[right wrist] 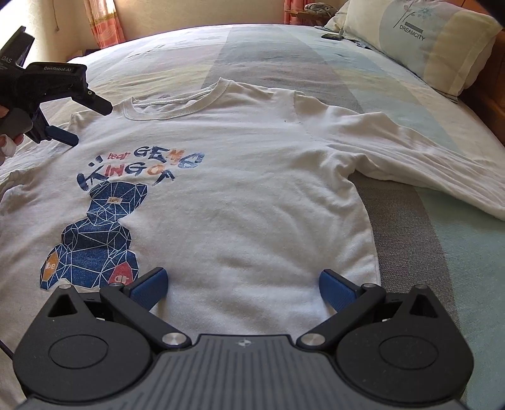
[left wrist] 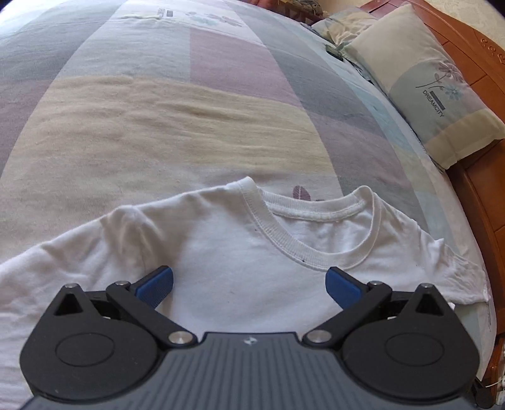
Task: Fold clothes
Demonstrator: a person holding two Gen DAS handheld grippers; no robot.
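A white long-sleeved T-shirt (right wrist: 240,195) lies flat and face up on the bed, with a blue bear print (right wrist: 94,233) and coloured lettering on its chest. My right gripper (right wrist: 243,288) is open low over the shirt's lower right side, near the side hem. My left gripper (left wrist: 249,285) is open just above the chest below the ribbed collar (left wrist: 284,239). The right wrist view also shows the left gripper (right wrist: 88,121) at the far left, held by a hand over the shoulder. One sleeve (right wrist: 426,157) stretches out to the right.
The bed carries a patchwork sheet (left wrist: 195,104) in pastel blocks. A pillow (left wrist: 435,82) printed DREAMCITY leans on the wooden headboard (left wrist: 479,189) at the right. A small dark object (right wrist: 331,36) lies near the pillow. Curtains (right wrist: 101,22) hang beyond the bed.
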